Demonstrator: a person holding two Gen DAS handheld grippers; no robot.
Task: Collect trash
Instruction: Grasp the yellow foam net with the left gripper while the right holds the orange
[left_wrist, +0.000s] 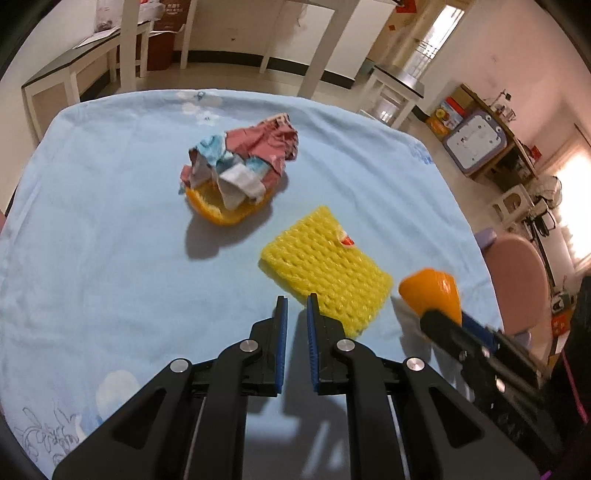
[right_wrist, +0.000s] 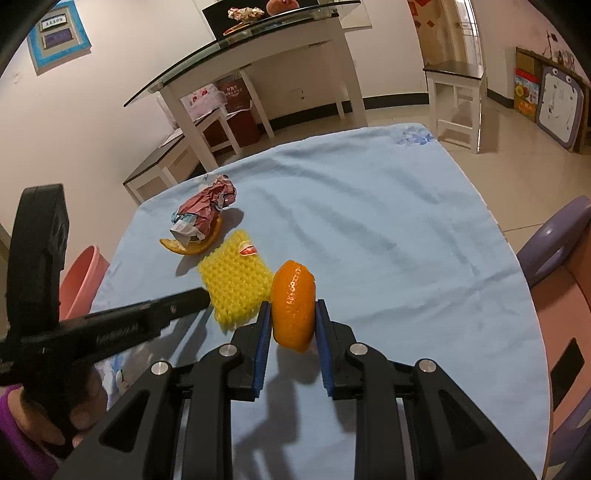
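Note:
A piece of orange peel hangs above the light blue tablecloth, and my right gripper is shut on it; the left wrist view shows the same peel at the right. A yellow foam fruit net with a small red sticker lies flat just ahead of my left gripper, whose jaws are almost together and hold nothing. Farther back, a crumpled red, white and blue wrapper sits on a second curved orange peel. In the right wrist view the left gripper reaches in beside the net.
A pink basin stands beside the table's left edge. A pink and purple chair is at the right edge. White side tables stand behind, on the tiled floor. A hand in a purple sleeve holds the left gripper.

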